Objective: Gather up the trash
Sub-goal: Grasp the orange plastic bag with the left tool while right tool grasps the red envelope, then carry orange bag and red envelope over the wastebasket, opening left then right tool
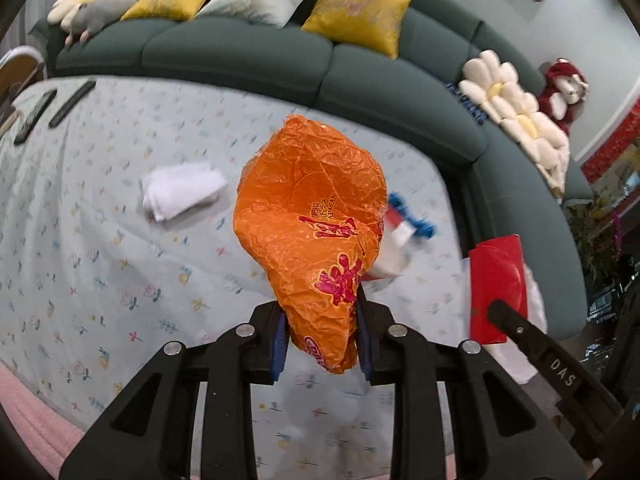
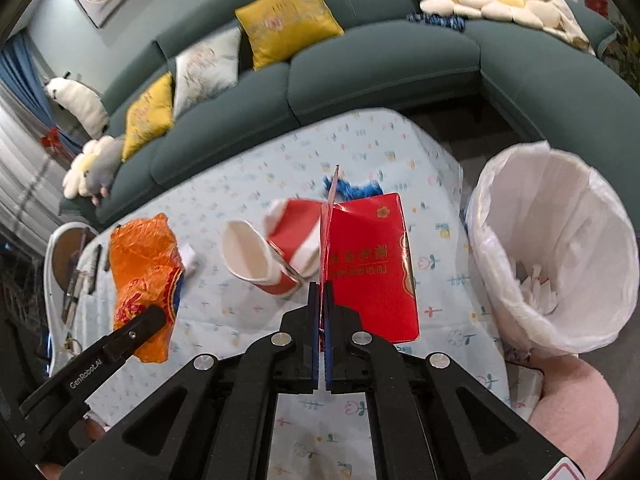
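Left gripper (image 1: 320,344) was clamped on the orange wrapper (image 1: 310,216); right gripper (image 2: 323,320) pinched the red envelope (image 2: 372,264), neither binned yet. The bin (image 2: 560,248) held some paper; the paper cup (image 2: 256,258) and white tissue (image 1: 180,190) were left on the table (image 1: 80,240).

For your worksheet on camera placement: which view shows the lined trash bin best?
The right wrist view: the trash bin shows almost whole, with its white liner, open mouth and paper scraps inside. The left wrist view shows no clear bin; only something white is visible behind the red envelope.
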A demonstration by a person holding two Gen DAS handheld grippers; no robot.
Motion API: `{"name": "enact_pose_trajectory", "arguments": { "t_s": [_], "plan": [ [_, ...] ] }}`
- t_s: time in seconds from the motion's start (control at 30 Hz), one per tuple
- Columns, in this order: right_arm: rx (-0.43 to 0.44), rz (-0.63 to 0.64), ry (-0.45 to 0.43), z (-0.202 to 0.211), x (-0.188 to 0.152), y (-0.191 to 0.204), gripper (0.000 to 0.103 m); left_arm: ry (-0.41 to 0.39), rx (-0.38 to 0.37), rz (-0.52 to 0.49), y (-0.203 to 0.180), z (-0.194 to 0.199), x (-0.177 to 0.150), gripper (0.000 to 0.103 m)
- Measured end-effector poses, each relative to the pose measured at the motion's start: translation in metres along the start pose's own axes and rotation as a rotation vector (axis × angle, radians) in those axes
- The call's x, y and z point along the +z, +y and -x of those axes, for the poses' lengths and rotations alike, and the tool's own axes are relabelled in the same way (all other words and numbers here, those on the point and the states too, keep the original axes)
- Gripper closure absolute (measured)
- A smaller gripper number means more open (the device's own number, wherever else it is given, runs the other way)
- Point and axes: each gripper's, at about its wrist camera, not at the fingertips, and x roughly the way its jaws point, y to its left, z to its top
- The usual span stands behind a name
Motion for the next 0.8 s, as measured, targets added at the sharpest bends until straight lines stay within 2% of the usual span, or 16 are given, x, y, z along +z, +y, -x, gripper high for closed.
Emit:
{"name": "enact_pose_trajectory", "arguments": {
  "t_s": [0.37,0.6,0.8],
  "plan": [
    [0.040,0.004,-0.178,0.085,0.025,-0.012,0.101,-0.103,-0.124,-0.171,-0.094,0.050,0.008,0.076],
    [0.027,-0.033,-0.279,0.131,0.038,-0.044,0.101,-0.139,-0.198,-0.276,-0.157,0.064,0.006,0.076],
    [-0.002,-0.073,-0.326,0.153,0.041,-0.075,0.101,-0.138,-0.234,-0.349,-0.202,0.061,-0.002,0.076]
  ]
}}
